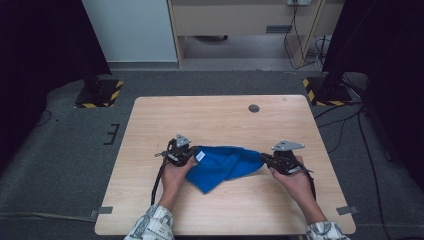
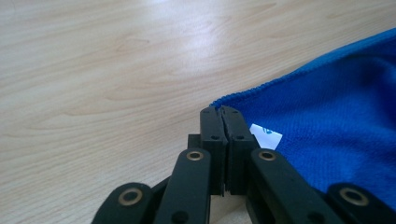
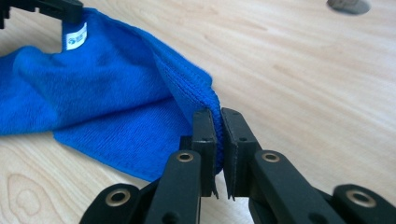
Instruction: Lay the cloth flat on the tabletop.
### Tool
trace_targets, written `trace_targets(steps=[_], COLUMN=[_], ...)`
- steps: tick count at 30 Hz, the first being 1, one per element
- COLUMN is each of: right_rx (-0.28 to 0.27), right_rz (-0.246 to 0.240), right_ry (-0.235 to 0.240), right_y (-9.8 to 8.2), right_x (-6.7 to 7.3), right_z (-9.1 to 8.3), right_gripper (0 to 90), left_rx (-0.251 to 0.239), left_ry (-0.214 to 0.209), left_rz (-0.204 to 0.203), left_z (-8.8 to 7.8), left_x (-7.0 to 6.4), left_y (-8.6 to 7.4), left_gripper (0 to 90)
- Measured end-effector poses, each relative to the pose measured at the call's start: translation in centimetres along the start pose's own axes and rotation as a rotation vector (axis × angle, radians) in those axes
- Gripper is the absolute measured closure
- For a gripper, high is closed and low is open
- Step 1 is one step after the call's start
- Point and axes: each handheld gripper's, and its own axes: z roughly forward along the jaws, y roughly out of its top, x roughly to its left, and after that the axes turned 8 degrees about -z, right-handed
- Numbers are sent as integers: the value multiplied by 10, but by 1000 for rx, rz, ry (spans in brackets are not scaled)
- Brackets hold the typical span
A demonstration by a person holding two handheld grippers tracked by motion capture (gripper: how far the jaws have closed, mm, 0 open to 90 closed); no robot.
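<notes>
While the left gripper [image 2: 223, 112] has its jaws pressed together on the hemmed corner of the blue microfibre cloth [image 1: 225, 165], right beside the white label [image 2: 266, 135], the right gripper [image 3: 218, 114] is clamped on the opposite corner, a thick fold of hem caught between its pads. The cloth hangs slack between the two, its lower fold resting on the wooden table [image 1: 220, 115] near the front edge. The label's print is too small to read. Both hands [image 1: 175, 175] cover the gripper bodies from above, so the handles stay hidden. A round grey grommet [image 1: 254, 108] sits toward the far edge, cut off in the right gripper view.
</notes>
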Motion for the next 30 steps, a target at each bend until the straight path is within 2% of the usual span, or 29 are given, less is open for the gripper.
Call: trace_targets(steps=[2,10,14,17,22,30], right_rx=[-16,-23,-32,-41,-53,-84], right_rz=[1,1,-4,-2,-18,-16], right_ry=[-13,-18,-19,-22,-31,-46], right_y=[4,12,16,21,29,40], right_x=[-3,-7,-8,-10,-12,-17], right_z=[-2,-5,-9,-15,-26,-43], right_gripper=[846,850,854,856,857,859], left_rx=[-15,-35,-53,-57,-80,-110], left_ry=[-5,-10,-17,-12,-20,-15], left_rz=[1,15,9,18,-2,1], left_z=[-5,-14,-20,-25,-33,-45], left_x=[-1,-7,-10,-12,-13,-17], left_y=[4,15,20,24,30,37], left_gripper=[882,884,884,884,884,885])
